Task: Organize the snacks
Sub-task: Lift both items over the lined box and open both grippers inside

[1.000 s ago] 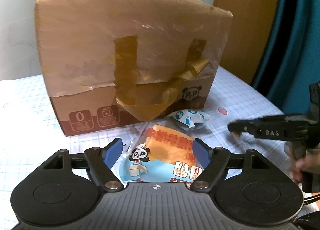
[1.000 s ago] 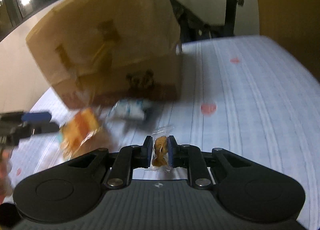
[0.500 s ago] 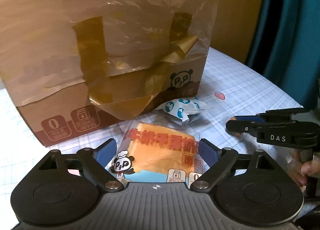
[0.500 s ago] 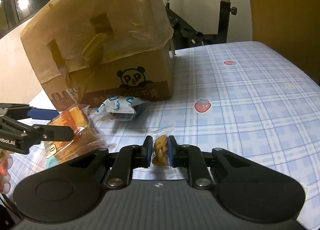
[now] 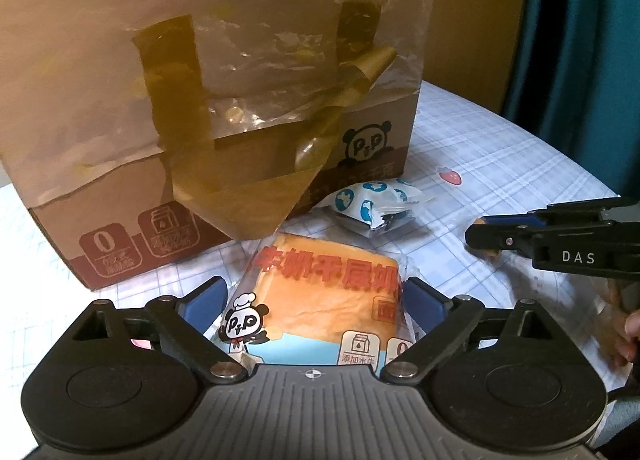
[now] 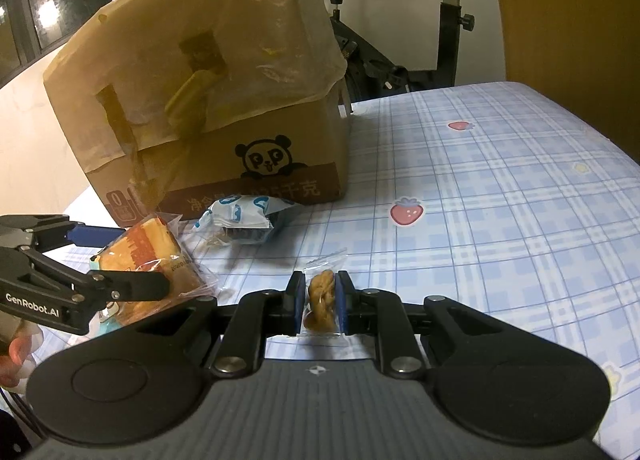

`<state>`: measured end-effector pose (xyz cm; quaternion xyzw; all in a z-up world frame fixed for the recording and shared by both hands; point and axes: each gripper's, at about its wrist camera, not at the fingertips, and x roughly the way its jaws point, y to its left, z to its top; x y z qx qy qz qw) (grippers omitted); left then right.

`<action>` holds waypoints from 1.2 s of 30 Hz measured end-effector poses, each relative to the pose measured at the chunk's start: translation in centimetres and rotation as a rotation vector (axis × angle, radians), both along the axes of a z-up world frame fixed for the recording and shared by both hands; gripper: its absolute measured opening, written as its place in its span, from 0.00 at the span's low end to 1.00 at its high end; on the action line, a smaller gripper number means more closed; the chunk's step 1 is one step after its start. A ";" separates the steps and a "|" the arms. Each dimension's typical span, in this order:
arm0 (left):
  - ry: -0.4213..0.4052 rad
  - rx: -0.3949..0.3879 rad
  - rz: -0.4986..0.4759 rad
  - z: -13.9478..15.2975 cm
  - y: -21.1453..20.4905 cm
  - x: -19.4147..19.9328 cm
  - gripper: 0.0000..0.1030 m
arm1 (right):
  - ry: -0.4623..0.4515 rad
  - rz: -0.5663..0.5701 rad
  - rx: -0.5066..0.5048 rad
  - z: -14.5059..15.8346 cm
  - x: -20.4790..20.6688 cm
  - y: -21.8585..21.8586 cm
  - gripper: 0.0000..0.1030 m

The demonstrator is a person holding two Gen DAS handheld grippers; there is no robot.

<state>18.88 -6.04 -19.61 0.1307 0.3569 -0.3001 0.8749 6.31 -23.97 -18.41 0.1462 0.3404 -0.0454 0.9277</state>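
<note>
Two tongs: the left tongs (image 5: 314, 296), jaws opening, straddle the bread packet (image 5: 320, 300); centre before squeezing. At three o'clock, the right tongs (image 6: 321, 300) pinch a small snack bag (image 6: 322, 292).

An orange layered bread (image 5: 320, 292) in a clear panda-print wrapper lies flat on the tablecloth just before the box (image 5: 208, 100). Beside it, near the box's corner, lies a white packet (image 5: 372, 204) with blue spots. A small clear bag of brown twists (image 6: 322, 296) stands upright, pinched.
</note>
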 end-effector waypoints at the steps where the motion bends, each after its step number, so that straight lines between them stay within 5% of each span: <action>1: -0.002 -0.002 0.005 0.0 0.0 -0.1 0.92 | 0.000 0.000 -0.001 0.0 0.0 0.0 0.17; 5: -0.030 -0.033 0.022 0.5 0.7 -1.3 0.77 | -0.001 0.000 -0.003 0.0 0.0 0.1 0.17; 23: -0.040 -0.176 0.164 3.9 5.9 -5.0 0.75 | -0.002 -0.001 0.002 -0.1 0.0 0.0 0.17; 30: -0.108 -0.264 0.194 8.1 8.0 -5.1 0.75 | -0.035 0.005 -0.021 1.6 -0.2 -0.1 0.17; 36: -0.214 -0.324 0.197 14.0 9.6 -4.1 0.75 | -0.170 0.007 0.007 7.0 -0.1 -1.0 0.17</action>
